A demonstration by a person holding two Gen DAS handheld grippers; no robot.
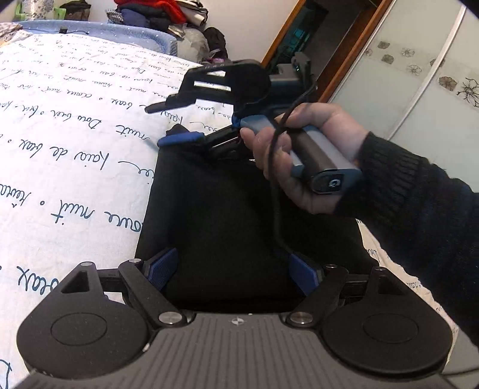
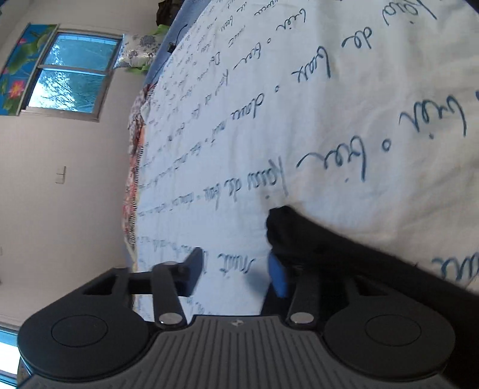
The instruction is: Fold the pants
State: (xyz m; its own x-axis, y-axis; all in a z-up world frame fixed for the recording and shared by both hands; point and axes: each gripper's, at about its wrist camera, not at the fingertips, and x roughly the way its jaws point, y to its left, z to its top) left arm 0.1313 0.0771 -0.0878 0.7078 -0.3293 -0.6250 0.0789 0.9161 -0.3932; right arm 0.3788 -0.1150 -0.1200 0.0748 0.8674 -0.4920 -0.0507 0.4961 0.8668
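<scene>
The black pants (image 1: 239,215) lie folded flat on the white bedsheet. My left gripper (image 1: 233,272) hovers over their near edge, open wide, a blue pad (image 1: 163,269) on each side and only flat cloth beneath. My right gripper (image 1: 167,122), held by a hand (image 1: 299,149) in a dark sleeve, is at the pants' far left corner. In the right wrist view that gripper (image 2: 236,273) stands open with bare sheet showing in the gap. The pants' corner (image 2: 287,230) bunches up against its right blue finger (image 2: 277,276), not between the pads.
The bed is covered by a white sheet (image 1: 74,143) printed with blue handwriting. A heap of clothes (image 1: 155,15) sits past the bed's far end. A wardrobe door (image 1: 419,74) stands at the right. A window (image 2: 71,71) is in the wall beyond the bed's other side.
</scene>
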